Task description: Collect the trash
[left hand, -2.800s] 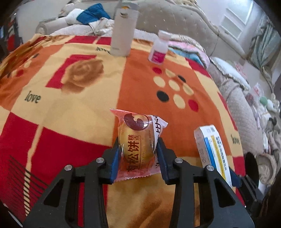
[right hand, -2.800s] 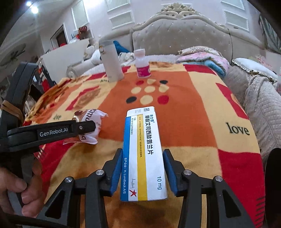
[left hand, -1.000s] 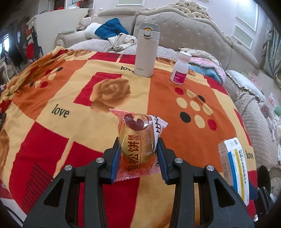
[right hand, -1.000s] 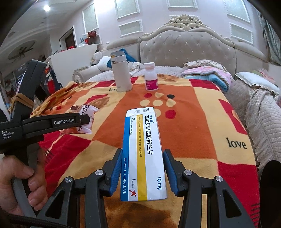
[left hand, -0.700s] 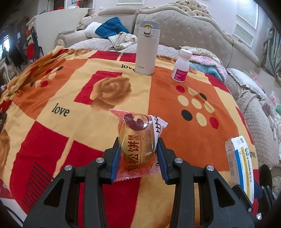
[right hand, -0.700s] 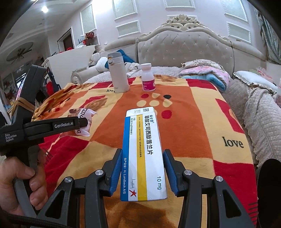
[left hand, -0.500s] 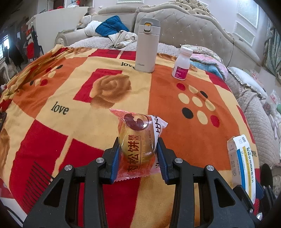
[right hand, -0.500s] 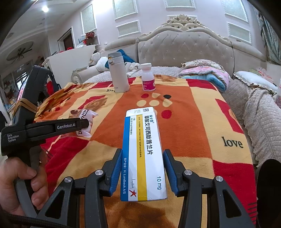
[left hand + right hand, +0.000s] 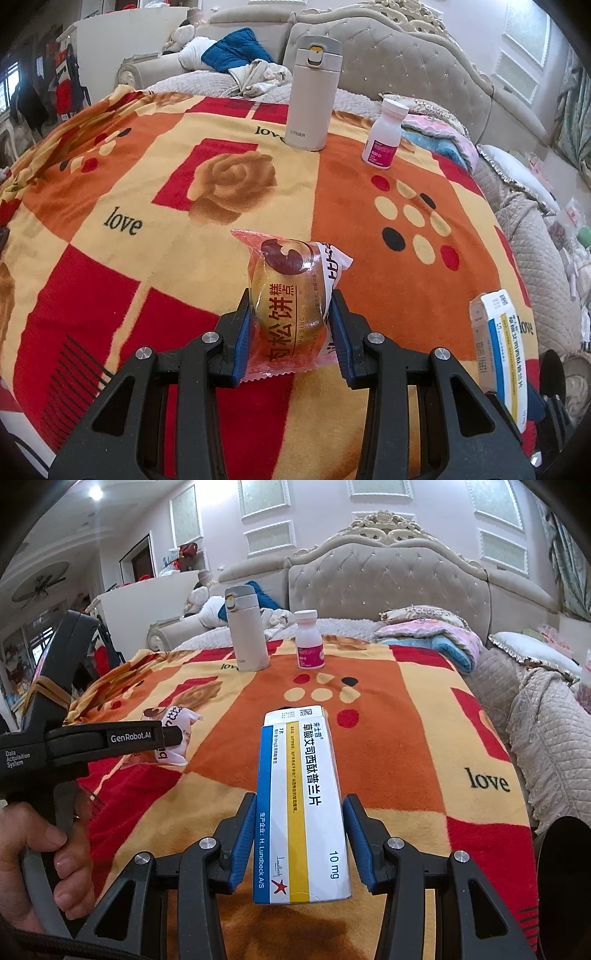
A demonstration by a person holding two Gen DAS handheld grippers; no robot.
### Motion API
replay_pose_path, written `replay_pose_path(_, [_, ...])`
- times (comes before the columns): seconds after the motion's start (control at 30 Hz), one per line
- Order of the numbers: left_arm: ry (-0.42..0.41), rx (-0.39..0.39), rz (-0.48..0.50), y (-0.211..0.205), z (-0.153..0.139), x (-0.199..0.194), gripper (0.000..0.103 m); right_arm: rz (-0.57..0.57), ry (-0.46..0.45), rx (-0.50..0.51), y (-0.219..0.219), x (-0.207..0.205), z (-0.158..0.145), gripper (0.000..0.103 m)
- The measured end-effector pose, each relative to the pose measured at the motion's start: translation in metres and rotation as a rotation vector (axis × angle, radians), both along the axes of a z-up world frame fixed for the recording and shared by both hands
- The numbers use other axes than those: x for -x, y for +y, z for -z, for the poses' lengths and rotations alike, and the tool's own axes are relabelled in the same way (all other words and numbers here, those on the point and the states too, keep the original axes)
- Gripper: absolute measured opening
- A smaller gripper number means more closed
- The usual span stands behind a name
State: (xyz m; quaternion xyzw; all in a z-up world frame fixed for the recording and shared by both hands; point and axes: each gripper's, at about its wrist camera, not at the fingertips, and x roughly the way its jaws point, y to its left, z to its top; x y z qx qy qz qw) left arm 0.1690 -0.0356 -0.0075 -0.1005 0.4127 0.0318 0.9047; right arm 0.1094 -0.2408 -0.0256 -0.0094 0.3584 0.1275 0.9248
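Gripping snack packet [image 9: 290, 306], left hand-held gripper [image 9: 291, 325] part-open.

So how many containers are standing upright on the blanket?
2. The flask stands at the blanket's far edge, and the pill bottle stands just to its right. No others are visible.

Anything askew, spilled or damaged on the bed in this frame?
Nothing stands out. The thermos and pill bottle stand upright on the blanket. The left hand-held gripper grips an intact pastry packet; the right hand-held gripper grips a medicine box, undented.
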Motion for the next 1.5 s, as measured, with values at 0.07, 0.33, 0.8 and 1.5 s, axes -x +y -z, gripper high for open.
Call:
replay_pose_path(0.07, [-0.002, 0.006, 0.001, 0.0006, -0.0006, -0.0002, 0.036, -0.001, 0.002, 0.005, 0.0017, -0.0008, 0.0013, 0.045])
replay_pose_path(0.33, [0.0, 0.02, 0.001, 0.002, -0.0004, -0.0009, 0.036, -0.013, 0.007, 0.017, 0.0058, -0.0004, 0.004, 0.045])
replay_pose_path(0.8, [0.0, 0.002, -0.001, -0.0003, 0.0001, -0.0015, 0.036, 0.014, 0.001, 0.015, 0.0009, 0.001, 0.001, 0.045])
replay_pose_path(1.5, [0.002, -0.004, 0.002, -0.0011, -0.0003, -0.0014, 0.036, 0.022, 0.0, 0.02, 0.001, 0.0017, 0.0008, 0.045])
